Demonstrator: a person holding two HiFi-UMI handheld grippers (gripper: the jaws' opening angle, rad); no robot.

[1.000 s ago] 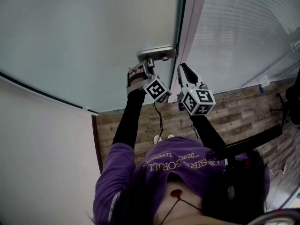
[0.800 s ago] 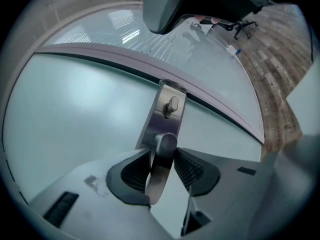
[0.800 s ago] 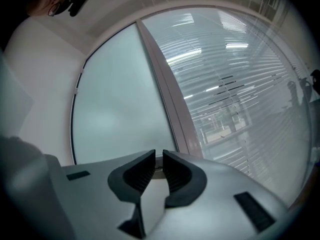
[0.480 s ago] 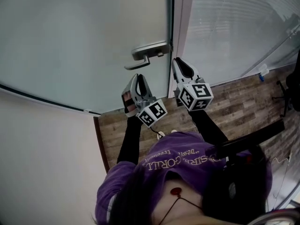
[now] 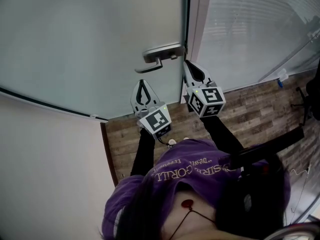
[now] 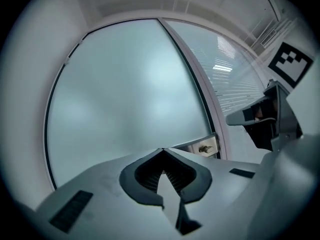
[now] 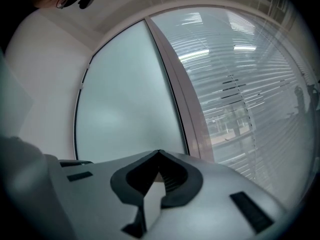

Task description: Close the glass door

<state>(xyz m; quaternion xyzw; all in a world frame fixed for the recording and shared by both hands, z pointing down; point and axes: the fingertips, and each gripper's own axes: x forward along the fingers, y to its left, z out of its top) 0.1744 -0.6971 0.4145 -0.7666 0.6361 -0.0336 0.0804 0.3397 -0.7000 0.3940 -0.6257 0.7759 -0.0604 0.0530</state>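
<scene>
The frosted glass door (image 5: 100,39) stands edge to edge with its pale frame (image 5: 198,29). Its metal lever handle (image 5: 161,54) is free, with nothing on it. My left gripper (image 5: 142,83) hangs below and left of the handle, apart from it. Its jaws have just been closing and now meet, tips together with nothing between them (image 6: 162,150). The handle's plate (image 6: 204,146) shows just beyond them. My right gripper (image 5: 186,64) is shut and empty (image 7: 160,152), pointing at the door's edge by the frame, right of the handle.
A glass wall with white blinds (image 5: 260,29) runs right of the frame. A white wall (image 5: 45,164) stands at the left. Wood-pattern floor (image 5: 260,114) lies below, with a dark chair (image 5: 312,104) at the far right edge.
My left gripper has come off the lever handle, drawn back toward the person, rolled upright, and its jaws have closed. The right gripper has shifted slightly, still shut.
</scene>
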